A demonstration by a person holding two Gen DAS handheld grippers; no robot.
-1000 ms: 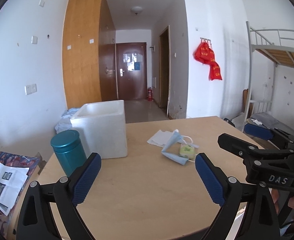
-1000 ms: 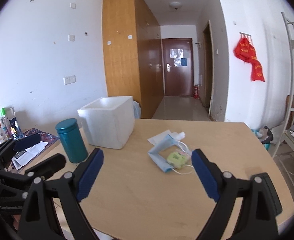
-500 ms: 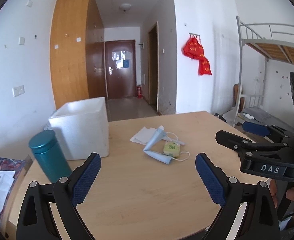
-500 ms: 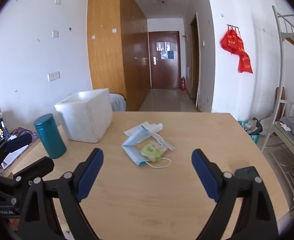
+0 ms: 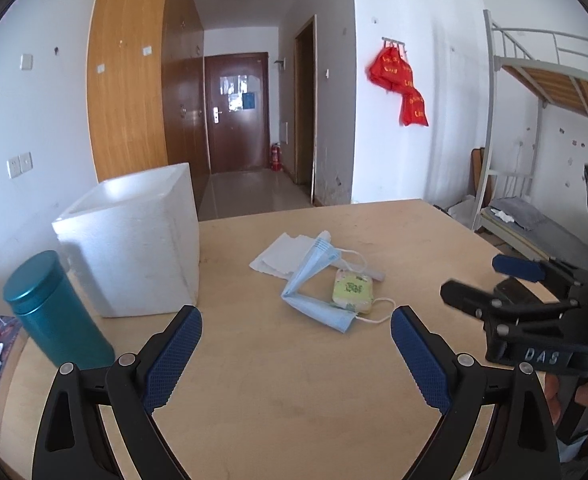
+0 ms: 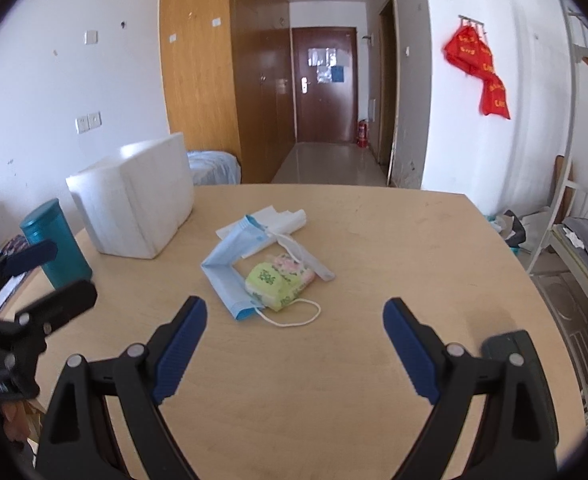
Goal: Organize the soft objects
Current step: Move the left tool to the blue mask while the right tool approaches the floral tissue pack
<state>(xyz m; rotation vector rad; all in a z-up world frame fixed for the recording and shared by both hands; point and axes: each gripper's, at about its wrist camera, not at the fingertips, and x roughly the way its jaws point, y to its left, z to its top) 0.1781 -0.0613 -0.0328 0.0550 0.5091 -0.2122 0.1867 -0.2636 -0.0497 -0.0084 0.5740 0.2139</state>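
Left wrist view: my left gripper (image 5: 296, 320) hangs over the wooden table (image 5: 294, 400) with its blue pads spread wide and nothing between them. Beyond the tips lies the pile of soft things: a folded blue face mask (image 5: 314, 284), a small green tissue pack (image 5: 352, 290) touching it, and a white paper napkin (image 5: 280, 254) just behind. A white foam box (image 5: 138, 248) stands to the left of the pile, with a teal canister (image 5: 52, 312) beside it near the table's edge. My right gripper (image 5: 494, 286) shows at the right border.

From the right wrist view, my right gripper (image 6: 294, 322) is likewise wide open and empty, above the table, apart from the mask (image 6: 230, 272) and tissue pack (image 6: 278, 280) ahead of its tips. The mask's white ear loop (image 6: 294, 318) trails toward the camera.
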